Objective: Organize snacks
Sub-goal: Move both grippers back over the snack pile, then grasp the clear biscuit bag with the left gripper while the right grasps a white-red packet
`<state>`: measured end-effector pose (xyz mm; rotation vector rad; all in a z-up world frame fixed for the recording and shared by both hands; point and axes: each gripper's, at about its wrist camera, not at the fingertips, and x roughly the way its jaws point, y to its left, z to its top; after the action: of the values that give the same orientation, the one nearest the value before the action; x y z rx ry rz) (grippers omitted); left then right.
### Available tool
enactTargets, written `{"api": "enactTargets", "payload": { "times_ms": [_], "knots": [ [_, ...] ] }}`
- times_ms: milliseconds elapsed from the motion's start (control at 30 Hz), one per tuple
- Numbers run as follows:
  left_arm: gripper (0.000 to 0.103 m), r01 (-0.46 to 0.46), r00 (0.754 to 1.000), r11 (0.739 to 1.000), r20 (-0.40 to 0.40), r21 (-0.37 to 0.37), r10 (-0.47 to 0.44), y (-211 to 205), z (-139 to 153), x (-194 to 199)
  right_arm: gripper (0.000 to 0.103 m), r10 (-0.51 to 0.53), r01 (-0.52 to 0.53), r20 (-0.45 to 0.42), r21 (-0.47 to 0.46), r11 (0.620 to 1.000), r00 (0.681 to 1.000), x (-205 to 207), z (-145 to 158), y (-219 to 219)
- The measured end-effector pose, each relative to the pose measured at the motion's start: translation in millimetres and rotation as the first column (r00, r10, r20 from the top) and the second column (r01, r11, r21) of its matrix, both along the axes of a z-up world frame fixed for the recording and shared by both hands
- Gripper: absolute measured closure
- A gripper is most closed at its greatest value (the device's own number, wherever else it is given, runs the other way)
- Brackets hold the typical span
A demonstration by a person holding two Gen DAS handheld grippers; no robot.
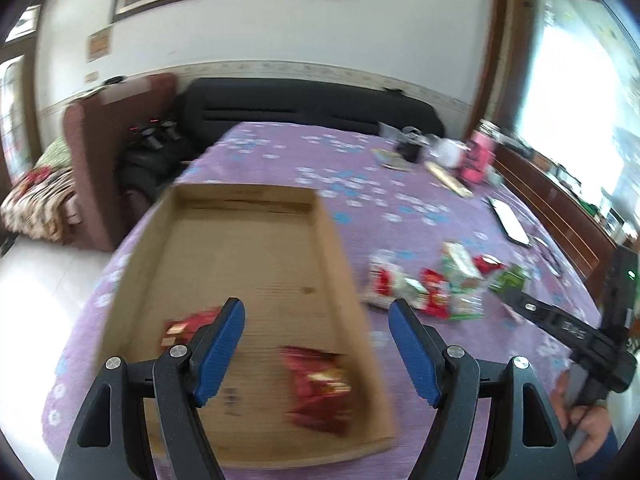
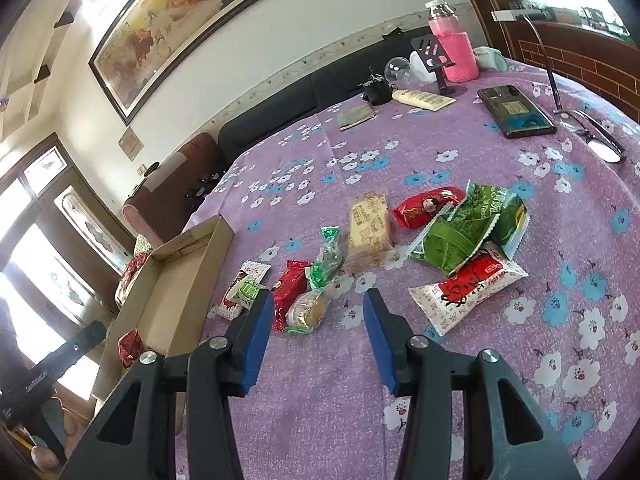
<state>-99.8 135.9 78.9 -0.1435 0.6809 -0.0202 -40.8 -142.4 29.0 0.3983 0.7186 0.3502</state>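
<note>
Right wrist view shows the right gripper, jaws spread and empty, poised over loose wrapped snack packets on the purple floral tabletop beside the shallow brown cardboard box, seemingly picking one, while the left gripper hangs released above that box.

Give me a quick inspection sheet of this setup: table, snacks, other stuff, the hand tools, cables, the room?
Surface: table under a purple floral cloth.
Job's things: cardboard tray holding two red packets; loose snack packets lying on the cloth beside it.
Clutter: pink bottle, phone, glasses, cream tube.
Grippers: left tool open above the tray, empty; right tool open near the packets, empty.
Cables: nothing seen.
Surroundings: dark sofa, framed painting, bright window.
</note>
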Motion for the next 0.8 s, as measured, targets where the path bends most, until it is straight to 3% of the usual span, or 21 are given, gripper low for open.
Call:
{"api": "enactTargets", "payload": {
  "times_ms": [267, 400, 533, 600, 800],
  "knots": [
    [0.025, 0.156, 0.987, 0.987, -0.056, 0.045, -0.153, -73.7, -4.9, 23.7, 0.058, -0.069, 0.069, 0.006, 0.000, 0.998, 0.998, -1.5, 8.7, -42.3],
    [0.026, 0.213, 0.972, 0.977, -0.107, 0.029, -0.209, -98.7, -14.4, 42.5, 0.058, -0.129, 0.129, -0.002, 0.025, 0.991, 0.992, -0.8, 6.8, -74.4],
    [0.034, 0.243, 0.958, 0.970, -0.156, -0.005, -0.241, -115.3, -19.7, 60.7, 0.058, -0.176, 0.178, -0.047, 0.064, 0.982, 0.983, 2.1, -9.0, -100.8],
    [0.037, 0.252, 0.949, 0.967, -0.191, -0.025, -0.252, -123.5, -25.5, 72.0, 0.058, -0.169, 0.177, -0.072, 0.136, 0.975, 0.983, 3.7, -12.9, -111.0],
    [0.045, 0.258, 0.933, 0.966, -0.259, -0.003, -0.250, -143.6, -44.3, 93.3, 0.058, -0.165, 0.171, -0.058, 0.126, 0.977, 0.985, 0.7, -11.3, -109.0]
  ]
}}
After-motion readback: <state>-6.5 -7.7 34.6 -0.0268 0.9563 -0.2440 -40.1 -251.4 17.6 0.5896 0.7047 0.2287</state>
